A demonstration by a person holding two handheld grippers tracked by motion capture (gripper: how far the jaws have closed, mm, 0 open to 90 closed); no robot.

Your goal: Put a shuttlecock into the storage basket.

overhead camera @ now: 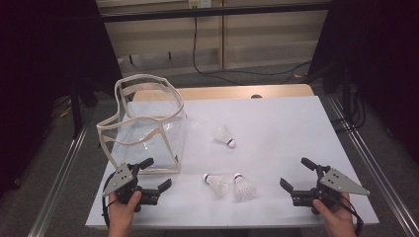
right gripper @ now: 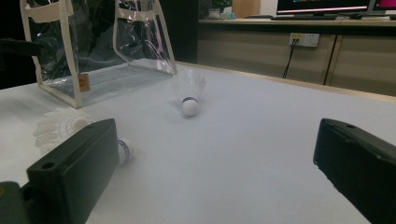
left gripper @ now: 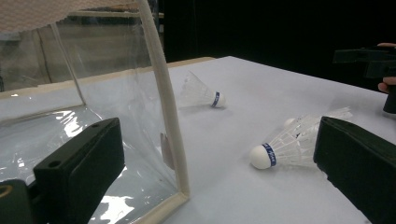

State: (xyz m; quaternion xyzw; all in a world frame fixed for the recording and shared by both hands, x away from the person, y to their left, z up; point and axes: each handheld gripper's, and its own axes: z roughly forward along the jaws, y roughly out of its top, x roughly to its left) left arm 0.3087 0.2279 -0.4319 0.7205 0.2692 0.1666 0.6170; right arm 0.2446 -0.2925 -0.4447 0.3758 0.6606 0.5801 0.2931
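Note:
A clear plastic bag [overhead camera: 148, 123] with cream trim stands open-topped on the left of the white table. One shuttlecock [overhead camera: 225, 136] lies mid-table, and two more [overhead camera: 216, 183] [overhead camera: 243, 186] lie side by side near the front edge. My left gripper [overhead camera: 156, 173] is open just in front of the bag's near right corner. In the left gripper view that bag corner [left gripper: 173, 140] rises between the jaws, untouched, with a shuttlecock [left gripper: 285, 144] beside the right jaw. My right gripper [overhead camera: 295, 173] is open at the front right, with nothing between its jaws. It faces the far shuttlecock [right gripper: 189, 93] and the bag [right gripper: 98, 46].
The white table top [overhead camera: 276, 113] ends in a wooden strip at the back. Metal rails [overhead camera: 365, 158] run along both sides. Cables trail across the floor behind the table. In the left gripper view the right gripper [left gripper: 369, 58] shows far off.

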